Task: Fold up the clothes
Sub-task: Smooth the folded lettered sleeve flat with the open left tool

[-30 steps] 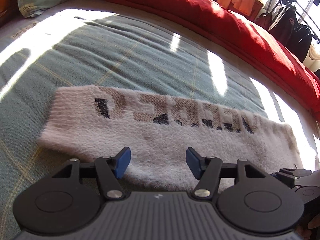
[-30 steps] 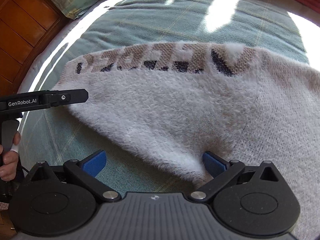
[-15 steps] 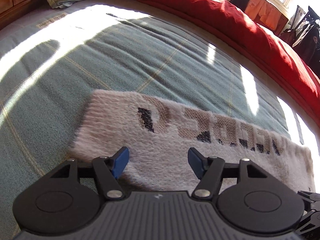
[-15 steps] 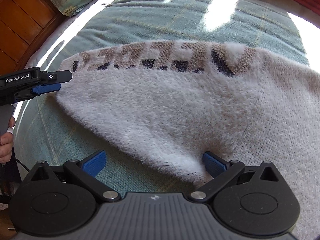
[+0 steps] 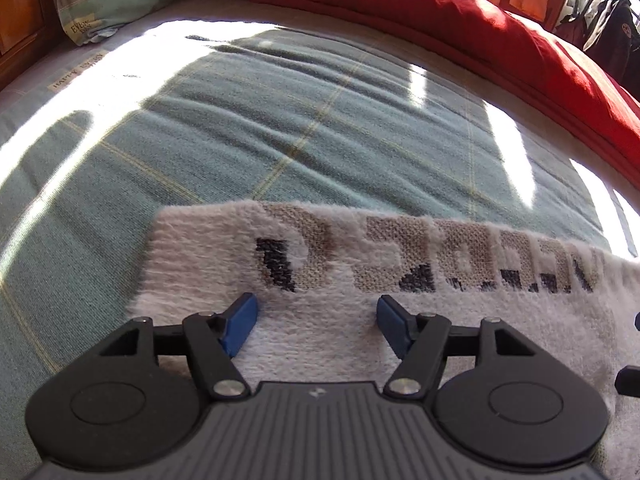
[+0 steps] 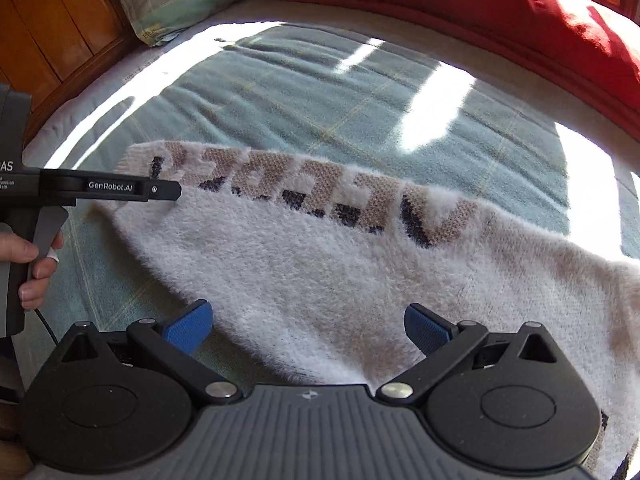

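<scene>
Two sets of tongs are hovering over a fuzzy white sweater (image 6: 320, 280) on a bed, both with jaws standing apart and gripping nothing. The left gripper (image 5: 316, 322) is pointing steeply down above the sweater's folded left end, its blue pads (image 5: 240, 322) framing bare knit, the garment's edge lying toward nine o'clock. The right gripper (image 6: 308, 328) is hanging over the near hem, one pad over the green blanket (image 6: 300, 88) at nine o'clock, the other over the knit at three. A person's hand (image 6: 34, 268) is squeezing the left tool's handle at nine o'clock in the right view.

The sweater is lying flat across the blanket, its lettered band running along the far edge, a red duvet (image 6: 480, 4) bunched toward one o'clock.

Likely trouble: a shallow pinch is apt to catch only the top layer of fluffy pile, letting the fold slip or skew. Uneven lifting by the two hands would be dragging the loose knit askew, and pads biting blanket along with hem would be pulling both.
</scene>
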Motion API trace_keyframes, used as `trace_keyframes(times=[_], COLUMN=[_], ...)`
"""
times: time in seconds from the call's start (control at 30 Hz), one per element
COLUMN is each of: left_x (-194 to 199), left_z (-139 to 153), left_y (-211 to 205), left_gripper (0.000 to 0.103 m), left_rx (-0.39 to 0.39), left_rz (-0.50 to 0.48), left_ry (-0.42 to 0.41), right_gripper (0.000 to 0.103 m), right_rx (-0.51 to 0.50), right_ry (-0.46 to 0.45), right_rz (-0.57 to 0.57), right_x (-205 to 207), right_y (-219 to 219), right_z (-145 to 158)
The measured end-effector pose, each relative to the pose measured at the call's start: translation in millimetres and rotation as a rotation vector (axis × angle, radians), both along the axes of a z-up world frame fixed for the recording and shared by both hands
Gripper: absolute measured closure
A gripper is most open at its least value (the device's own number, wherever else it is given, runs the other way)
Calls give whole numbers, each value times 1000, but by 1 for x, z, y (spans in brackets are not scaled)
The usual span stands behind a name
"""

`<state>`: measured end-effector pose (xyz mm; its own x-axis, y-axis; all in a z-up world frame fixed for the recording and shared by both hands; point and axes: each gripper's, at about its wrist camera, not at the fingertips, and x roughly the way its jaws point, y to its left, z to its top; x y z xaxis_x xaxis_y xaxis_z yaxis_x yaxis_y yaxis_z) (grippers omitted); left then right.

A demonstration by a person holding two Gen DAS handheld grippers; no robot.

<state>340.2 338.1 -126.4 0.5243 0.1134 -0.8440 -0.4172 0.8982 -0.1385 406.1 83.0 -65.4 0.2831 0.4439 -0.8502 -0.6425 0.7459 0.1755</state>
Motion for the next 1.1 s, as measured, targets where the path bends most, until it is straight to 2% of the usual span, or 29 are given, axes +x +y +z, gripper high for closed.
trace_keyframes(times=[0.07, 0.2, 0.27, 0.37, 0.47, 0.6, 0.7, 0.87, 1.0, 1.1], left_x=[0, -2, -3, -5, -5, -3, -4, -11, -12, -5], left_z=[-3, -4, -4, -6, -7, -2, 7, 36, 55, 63], left_y=[1, 3, 5, 8, 8, 3, -2, -23, -62, -106], left_gripper=[31, 28, 27, 25, 22, 21, 21, 21, 21, 21], left_rx=[-9, -32, -44, -63, -70, -46, -33, -3, -1, -23], left_rz=[-2, -11, -5, 7, 9, -12, -26, -51, -99, -200], left_ry=[-1, -19, -31, -53, -64, -60, -72, -97, -108, -115], right_gripper=[0, 0, 0, 0, 0, 0, 0, 0, 0, 0], right_rx=[13, -27, -33, -78, -86, -74, -49, 3, 7, -16], right_ry=[-22, -26, 15, 54, 51, 69, 77, 62, 65, 36], right_rz=[-62, -122, -147, -177, -174, -150, -133, -113, -116, -126], right_x=[22, 62, 80, 94, 96, 96, 92, 80, 68, 51], right_y=[-5, -1, 4, 13, 15, 10, 3, -21, -52, -88], right_z=[0, -23, -40, -63, -65, -59, -43, -17, -3, 12])
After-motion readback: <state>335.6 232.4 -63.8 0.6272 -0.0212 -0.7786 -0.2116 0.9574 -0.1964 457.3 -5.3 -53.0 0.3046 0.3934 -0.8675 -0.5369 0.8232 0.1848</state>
